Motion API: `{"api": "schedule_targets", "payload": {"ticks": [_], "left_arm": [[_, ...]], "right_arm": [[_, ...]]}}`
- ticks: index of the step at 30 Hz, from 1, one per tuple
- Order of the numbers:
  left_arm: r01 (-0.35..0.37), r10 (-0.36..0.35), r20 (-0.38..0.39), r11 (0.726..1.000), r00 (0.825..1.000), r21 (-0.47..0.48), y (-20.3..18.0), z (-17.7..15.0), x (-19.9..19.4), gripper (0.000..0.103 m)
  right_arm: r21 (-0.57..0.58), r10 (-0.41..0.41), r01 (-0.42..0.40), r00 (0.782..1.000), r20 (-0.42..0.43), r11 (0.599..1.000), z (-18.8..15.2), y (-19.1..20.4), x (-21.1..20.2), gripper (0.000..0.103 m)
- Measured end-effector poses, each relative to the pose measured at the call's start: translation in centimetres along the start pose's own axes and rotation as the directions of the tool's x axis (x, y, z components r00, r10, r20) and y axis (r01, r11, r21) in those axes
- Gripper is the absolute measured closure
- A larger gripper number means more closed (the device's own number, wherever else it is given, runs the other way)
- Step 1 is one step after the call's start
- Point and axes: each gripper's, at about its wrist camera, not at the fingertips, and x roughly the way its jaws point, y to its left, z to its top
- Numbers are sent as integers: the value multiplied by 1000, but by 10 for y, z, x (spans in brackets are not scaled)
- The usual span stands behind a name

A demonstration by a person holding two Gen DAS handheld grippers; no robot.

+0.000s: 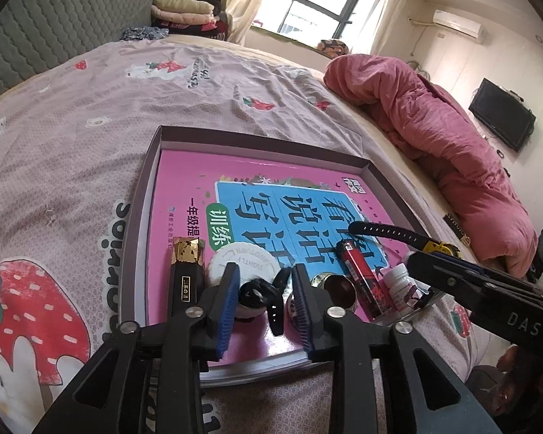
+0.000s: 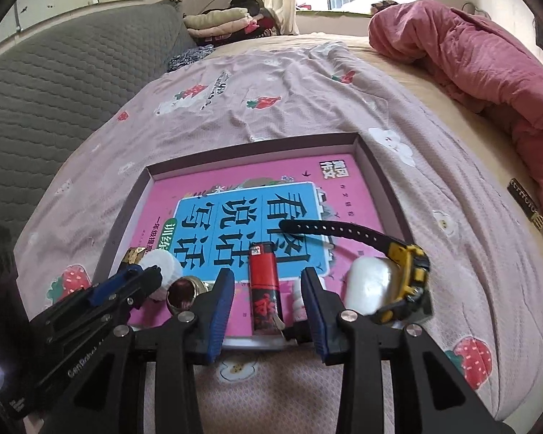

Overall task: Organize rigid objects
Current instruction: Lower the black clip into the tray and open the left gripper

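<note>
Looking ahead, I judge the main risk to be crowding: the things sit packed along the near edge of the shallow box lid (image 2: 376,166), on a pink workbook (image 2: 213,188), and the lid itself rests on a soft bed (image 2: 271,86), so any push could tip or slide a neighbour.

If I drive my right tool (image 2: 268,307) down on the red lighter (image 2: 264,285), the right-hand finger may knock the small white bottle (image 2: 297,298) just beside it, or the yellow-and-black watch (image 2: 405,278) draped over a white rounded object (image 2: 367,287).

My right tool stands apart, both pads straddling the lighter without gripping it.

My left tool (image 1: 262,302) is also spread, holding nothing; a black-and-white round piece (image 1: 251,298) lies between its pads. Closing there could nudge the white cap (image 1: 231,258), the black box with gold top (image 1: 186,271) or the metal cup (image 1: 338,289) close on either side.
</note>
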Motion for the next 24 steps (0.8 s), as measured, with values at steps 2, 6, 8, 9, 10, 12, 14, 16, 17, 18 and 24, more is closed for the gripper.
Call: {"api": "schedule_targets", "payload": {"ticks": [2, 6, 8, 9, 10, 12, 14, 16, 17, 18, 24], "left_arm": [[-5, 5, 5, 1000, 1000, 0, 1, 0, 0, 66], [-6, 6, 7, 1000, 1000, -6, 3, 0, -1, 65], [-10, 10, 8, 1000, 1000, -6, 4, 1, -2, 64], [-12, 12, 8, 1000, 1000, -4, 4, 0, -3, 64], [-14, 14, 8, 1000, 1000, -3, 4, 0, -4, 63], [-20, 20, 8, 1000, 1000, -4, 5, 1, -4, 62], [-22, 22, 7, 1000, 1000, -6, 6, 1, -5, 62], [-25, 26, 11, 1000, 1000, -9, 7, 2, -6, 62], [-27, 27, 13, 1000, 1000, -9, 7, 2, -8, 61], [-26, 27, 15, 1000, 1000, -9, 7, 1, -9, 59], [-35, 35, 21, 999, 999, 16, 3, 0, -12, 50]], "right_arm": [[11, -3, 3, 1000, 12, 1000, -2, -2, -3, 65], [13, -10, 9, 999, 31, 1000, -3, -5, -10, 65], [11, -12, 12, 999, 38, 1000, -2, -6, -13, 65], [10, -13, 12, 999, 42, 1000, -2, -6, -14, 65], [9, -14, 14, 999, 44, 1000, -2, -6, -15, 65], [6, -20, 20, 999, 46, 1000, -2, -6, -16, 65], [4, -20, 20, 999, 49, 1000, -2, -6, -17, 65], [4, -25, 25, 998, 53, 1000, 0, -6, -17, 65], [6, -21, 21, 998, 60, 1000, 0, -7, -19, 65], [5, -18, 18, 998, 61, 1000, 0, -7, -19, 65], [-20, -36, 38, 995, 89, 999, -3, -8, -29, 59]]}}
